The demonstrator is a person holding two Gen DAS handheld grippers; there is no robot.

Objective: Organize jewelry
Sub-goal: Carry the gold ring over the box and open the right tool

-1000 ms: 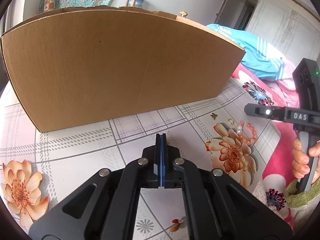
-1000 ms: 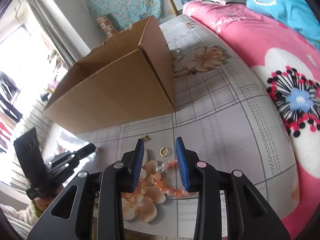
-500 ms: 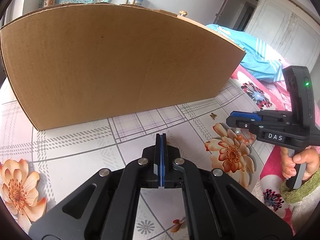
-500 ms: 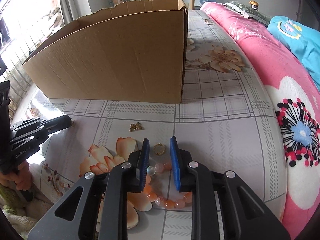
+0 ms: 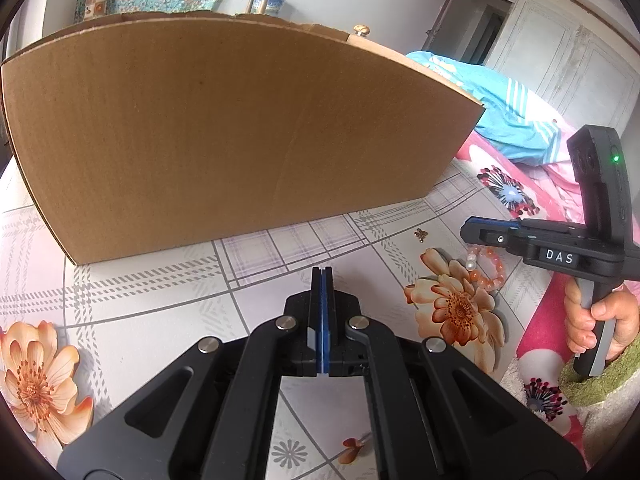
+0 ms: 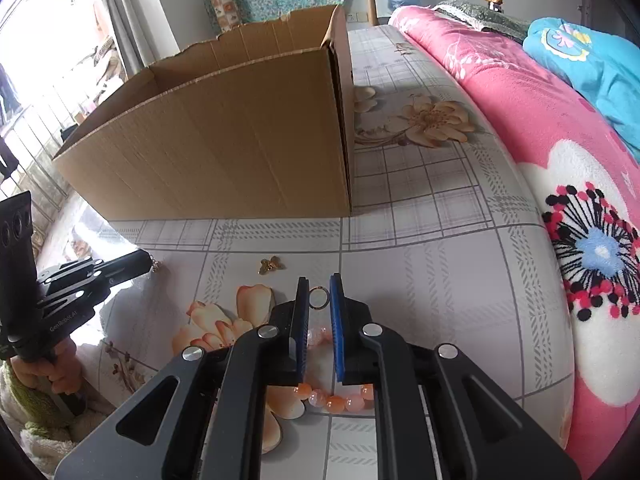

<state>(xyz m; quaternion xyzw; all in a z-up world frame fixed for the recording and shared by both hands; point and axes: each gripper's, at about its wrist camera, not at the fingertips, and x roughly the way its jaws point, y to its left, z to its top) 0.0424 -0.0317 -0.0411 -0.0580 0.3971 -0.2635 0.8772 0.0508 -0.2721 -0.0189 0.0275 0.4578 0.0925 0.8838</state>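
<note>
While closing around the bead bracelet (image 6: 320, 334), the right gripper (image 6: 320, 300) is risking nudging the near gold ring (image 6: 319, 297) aside; the left gripper (image 5: 322, 280) is idling clenched, empty.

Pink flowered blanket (image 6: 532, 128) beside floral tablecloth (image 6: 440, 264), blue cloth (image 6: 592, 64) beyond.

I see bright daylight glaring from the window (image 6: 24, 60) at ten o'clock; edges bend fisheye-style, focus sharp.

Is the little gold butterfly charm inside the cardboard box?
No, the butterfly charm lies on the tablecloth in front of the cardboard box, outside its wall.
</note>
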